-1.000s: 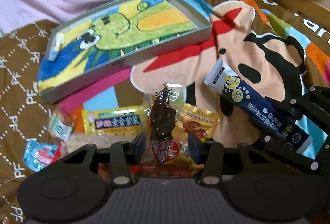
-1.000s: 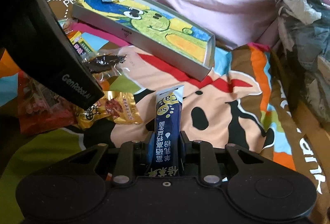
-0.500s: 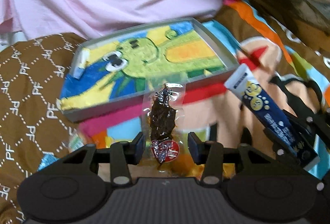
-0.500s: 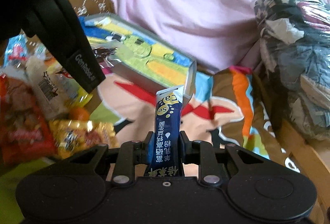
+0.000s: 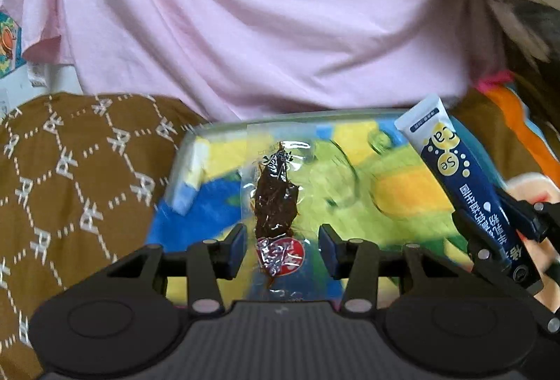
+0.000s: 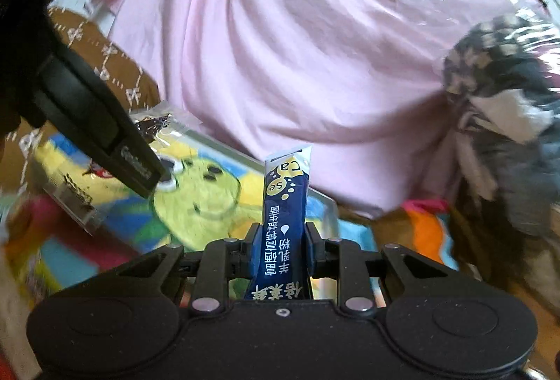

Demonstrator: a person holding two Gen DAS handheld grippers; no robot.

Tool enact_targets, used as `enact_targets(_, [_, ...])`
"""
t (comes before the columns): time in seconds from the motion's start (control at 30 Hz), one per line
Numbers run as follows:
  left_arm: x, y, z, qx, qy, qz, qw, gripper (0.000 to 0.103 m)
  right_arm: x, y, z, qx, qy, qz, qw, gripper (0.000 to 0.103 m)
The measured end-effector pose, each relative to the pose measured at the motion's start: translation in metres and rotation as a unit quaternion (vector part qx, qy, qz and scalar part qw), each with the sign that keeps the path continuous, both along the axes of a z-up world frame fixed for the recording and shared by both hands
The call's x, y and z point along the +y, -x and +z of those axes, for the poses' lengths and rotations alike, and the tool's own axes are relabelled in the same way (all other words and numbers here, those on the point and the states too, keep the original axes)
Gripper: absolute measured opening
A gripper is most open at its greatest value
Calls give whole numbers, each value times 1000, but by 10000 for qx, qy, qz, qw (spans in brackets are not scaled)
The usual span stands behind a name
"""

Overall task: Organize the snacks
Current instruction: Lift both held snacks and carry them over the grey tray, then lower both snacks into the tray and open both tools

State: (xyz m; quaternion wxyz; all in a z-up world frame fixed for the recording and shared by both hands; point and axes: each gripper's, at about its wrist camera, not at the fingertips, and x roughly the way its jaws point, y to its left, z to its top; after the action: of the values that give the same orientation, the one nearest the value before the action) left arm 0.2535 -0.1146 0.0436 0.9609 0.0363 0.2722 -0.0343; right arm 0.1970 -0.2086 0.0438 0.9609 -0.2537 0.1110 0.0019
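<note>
My left gripper (image 5: 280, 243) is shut on a clear packet of dark dried snack (image 5: 276, 201), which hangs over the left half of a shallow grey tray (image 5: 350, 117) lined with a cartoon picture. The right gripper (image 6: 281, 240) is shut on a dark blue stick pack (image 6: 285, 201), standing upright above the tray's near right part. The left wrist view shows that stick pack (image 5: 465, 191) at the right, over the tray's right end. From the right wrist, the clear packet (image 6: 154, 128) shows partly behind the left gripper's black body, above the tray (image 6: 325, 201).
A large pink cloth (image 5: 280, 30) rises just behind the tray. A brown patterned blanket (image 5: 70, 187) lies to its left, a colourful cartoon blanket (image 6: 427, 226) to its right. A plastic-wrapped bundle of dark fabric (image 6: 507, 107) stands at the far right.
Both grippers have risen and moved forward from the snack pile to above the tray, each keeping its packet. The loose snacks on the blanket have dropped out of view.
</note>
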Motion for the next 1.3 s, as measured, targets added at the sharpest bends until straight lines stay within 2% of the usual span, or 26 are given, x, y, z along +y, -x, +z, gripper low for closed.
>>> enact_targets(0.23, [24, -48, -4, -15, -20, 273, 9996, 49, 19, -64, 1, 412, -517, 190, 9976, 26])
enact_targets(0.43, [41, -73, -22, 249, 61, 458, 9986, 49, 29, -87, -13, 817, -678, 242, 9941, 26])
enact_targets(0.83, [45, -84, -45, 646, 50, 519, 9965, 51, 23, -106, -29, 1521, -1278, 121, 9800, 27])
enact_targets(1.07, [45, -88, -49, 749, 96, 537, 9957, 51, 23, -108, -28, 1563, -1405, 112, 9776, 28])
enact_targets(1.3, [44, -87, -49, 752, 60, 518, 9958, 54, 19, -108, -29, 1616, -1619, 29, 9735, 35])
